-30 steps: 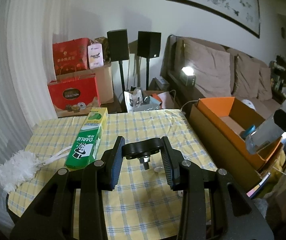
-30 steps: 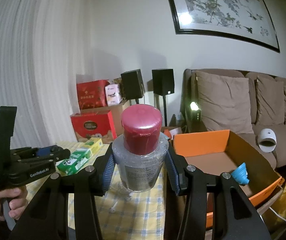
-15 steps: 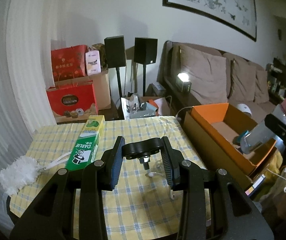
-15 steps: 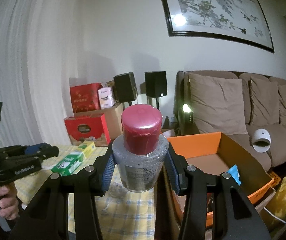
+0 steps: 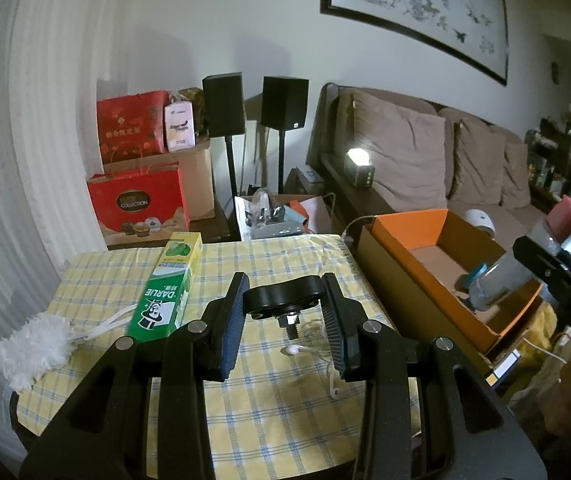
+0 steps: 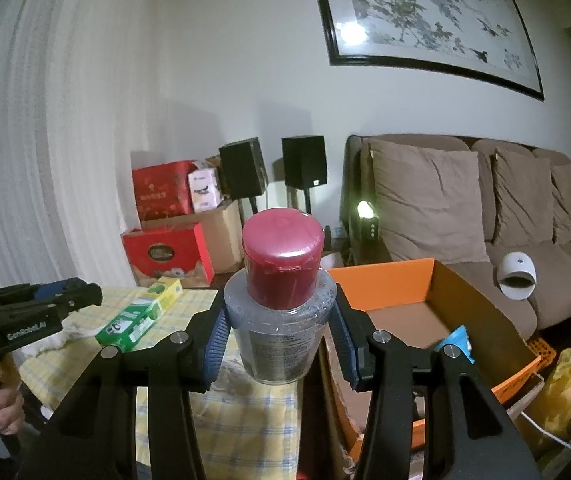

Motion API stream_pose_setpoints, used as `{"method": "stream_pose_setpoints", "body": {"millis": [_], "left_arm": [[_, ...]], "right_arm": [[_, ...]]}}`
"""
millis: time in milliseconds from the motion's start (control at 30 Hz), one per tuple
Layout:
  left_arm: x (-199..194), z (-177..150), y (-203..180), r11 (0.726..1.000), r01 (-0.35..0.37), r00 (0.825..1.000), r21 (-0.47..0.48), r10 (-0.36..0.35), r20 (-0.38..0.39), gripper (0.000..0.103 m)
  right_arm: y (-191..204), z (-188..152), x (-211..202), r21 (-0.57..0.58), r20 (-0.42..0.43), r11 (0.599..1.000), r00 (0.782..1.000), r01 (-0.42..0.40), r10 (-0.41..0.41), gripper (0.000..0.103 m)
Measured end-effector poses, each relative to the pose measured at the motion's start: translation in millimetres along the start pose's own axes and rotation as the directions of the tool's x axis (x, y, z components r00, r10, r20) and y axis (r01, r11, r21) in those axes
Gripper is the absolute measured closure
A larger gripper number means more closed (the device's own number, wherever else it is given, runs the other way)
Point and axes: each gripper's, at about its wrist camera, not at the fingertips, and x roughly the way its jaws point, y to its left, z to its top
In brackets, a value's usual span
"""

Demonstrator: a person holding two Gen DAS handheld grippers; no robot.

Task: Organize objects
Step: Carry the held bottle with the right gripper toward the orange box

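Two claws are busy, each held by a person. One clear bottle [image 6: 279, 316] with a red cap sits between the pads of the right claw [image 6: 279, 334], which squeeze its sides. It is held up in the air, over the near edge of the orange cardboard box [image 6: 481, 320] beside the table [image 5: 277, 408]. Something small and blue [image 6: 459, 340] lies inside that box. The left claw [image 5: 283, 320] hangs over the yellow checked tablecloth and grips a black knob with a bolt [image 5: 283, 304] sticking down. On the cloth lie a green toothpaste box [image 5: 167, 292], a fluffy white duster [image 5: 31, 350] and white earphones [image 5: 305, 350]. Behind stand red gift bags [image 5: 137, 208] and a brown sofa [image 5: 425, 160].
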Motion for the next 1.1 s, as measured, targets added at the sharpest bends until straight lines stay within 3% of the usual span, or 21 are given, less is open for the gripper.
{"method": "stream_pose_setpoints", "body": {"millis": [433, 1100], "left_arm": [[0, 2, -11, 1.000, 0.021, 1.000, 0.018, -0.021, -0.003, 0.069], [0, 0, -22, 0.998, 0.050, 0.999, 0.030, -0.049, -0.005, 0.069]], "right_arm": [[-28, 0, 2, 0.059, -0.033, 0.997, 0.998, 0.053, -0.051, 0.056], [-55, 10, -9, 0.104, -0.015, 0.988, 0.993, 0.115, -0.114, 0.056]]}}
